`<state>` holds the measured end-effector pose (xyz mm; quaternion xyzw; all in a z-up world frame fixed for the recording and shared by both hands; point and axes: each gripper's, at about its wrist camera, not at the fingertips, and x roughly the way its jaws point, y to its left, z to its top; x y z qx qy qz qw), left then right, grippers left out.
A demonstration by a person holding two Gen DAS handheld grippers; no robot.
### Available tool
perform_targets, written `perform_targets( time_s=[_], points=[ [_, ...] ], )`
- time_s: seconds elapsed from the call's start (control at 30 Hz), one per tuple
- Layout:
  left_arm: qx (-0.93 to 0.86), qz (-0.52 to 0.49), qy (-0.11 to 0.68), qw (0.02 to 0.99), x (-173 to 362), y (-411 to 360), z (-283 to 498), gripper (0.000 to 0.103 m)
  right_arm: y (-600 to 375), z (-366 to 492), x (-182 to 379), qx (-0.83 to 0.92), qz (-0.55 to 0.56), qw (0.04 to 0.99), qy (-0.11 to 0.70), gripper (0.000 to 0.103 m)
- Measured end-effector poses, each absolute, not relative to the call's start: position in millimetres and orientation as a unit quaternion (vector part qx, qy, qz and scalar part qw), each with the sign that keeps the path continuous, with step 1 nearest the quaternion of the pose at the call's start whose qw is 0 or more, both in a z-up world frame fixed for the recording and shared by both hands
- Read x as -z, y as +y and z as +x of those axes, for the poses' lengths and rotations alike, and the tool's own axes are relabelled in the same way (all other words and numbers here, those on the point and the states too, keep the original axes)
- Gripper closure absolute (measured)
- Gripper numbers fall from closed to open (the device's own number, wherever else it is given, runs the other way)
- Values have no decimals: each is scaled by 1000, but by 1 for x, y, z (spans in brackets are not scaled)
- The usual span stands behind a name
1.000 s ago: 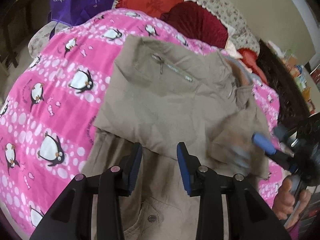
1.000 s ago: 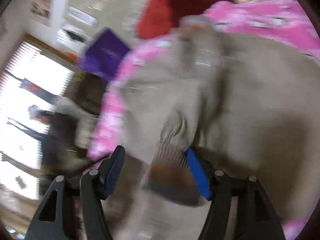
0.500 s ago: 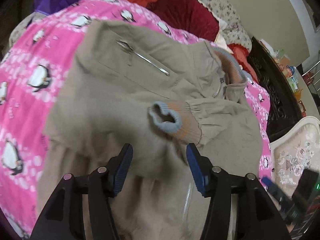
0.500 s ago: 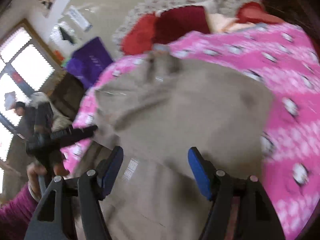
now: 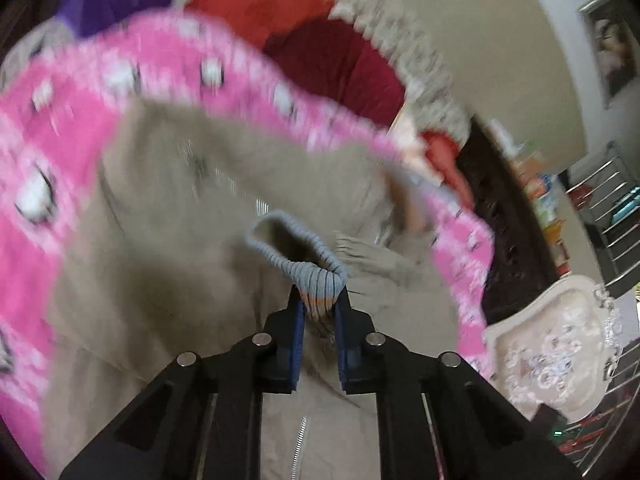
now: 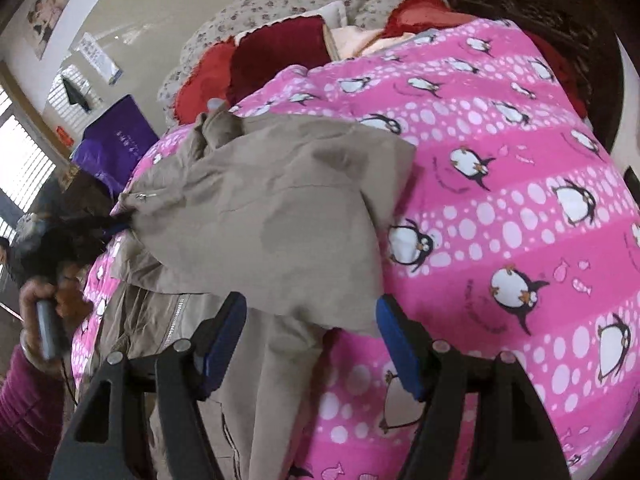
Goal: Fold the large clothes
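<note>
Right gripper (image 6: 310, 334) fingers spread wide above tan jacket (image 6: 272, 216) on penguin blanket (image 6: 520, 208)

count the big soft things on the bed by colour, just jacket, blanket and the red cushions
khaki: 1, the jacket
pink: 1, the penguin blanket
bright red: 1, a cushion
dark red: 1, a cushion
total: 4
</note>
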<state>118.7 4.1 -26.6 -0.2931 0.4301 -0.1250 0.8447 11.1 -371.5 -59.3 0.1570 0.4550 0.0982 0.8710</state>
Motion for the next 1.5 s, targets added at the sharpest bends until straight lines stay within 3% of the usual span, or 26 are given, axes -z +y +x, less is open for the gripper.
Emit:
perform_targets(
  time_s=[0.1,0.23,0.53,0.57,0.6,0.63,0.7,0.8,0.93,1.1,1.2,1.33,1.5],
  points=[
    [73,-269,416,866,15,35,111,102,-365,9,59,-101,151,874,452,27],
    [22,-267,453,850,46,62,108,102,-365,22,68,-93,171,871,452,26],
    [33,-261,473,841,63,41,112,102,-366,102,93,-73,231,852,465,24],
    [34,-253,473,843,61,37,113,102,-366,110,98,-84,240,845,471,34],
    [38,-248,473,844,60,35,114,102,-364,116,101,-92,242,842,474,72],
    [44,-246,473,845,58,34,113,102,-363,120,100,-88,228,845,475,89],
    [54,-242,473,845,58,29,112,100,-364,116,91,-75,208,862,456,98],
    [34,-210,490,846,72,21,117,90,-371,108,78,-35,152,891,426,98],
    [13,-185,519,834,89,17,123,90,-377,121,101,-28,168,863,475,97],
    [15,-187,498,846,78,26,115,90,-371,89,68,-55,180,869,458,66],
    [7,-190,502,844,80,26,117,90,-341,74,71,-76,117,862,488,66],
    [2,-178,499,848,72,28,110,90,-322,59,116,-38,12,831,554,66],
    [-3,-172,466,868,50,34,99,81,-345,43,81,-35,63,853,517,64]
  ],
)
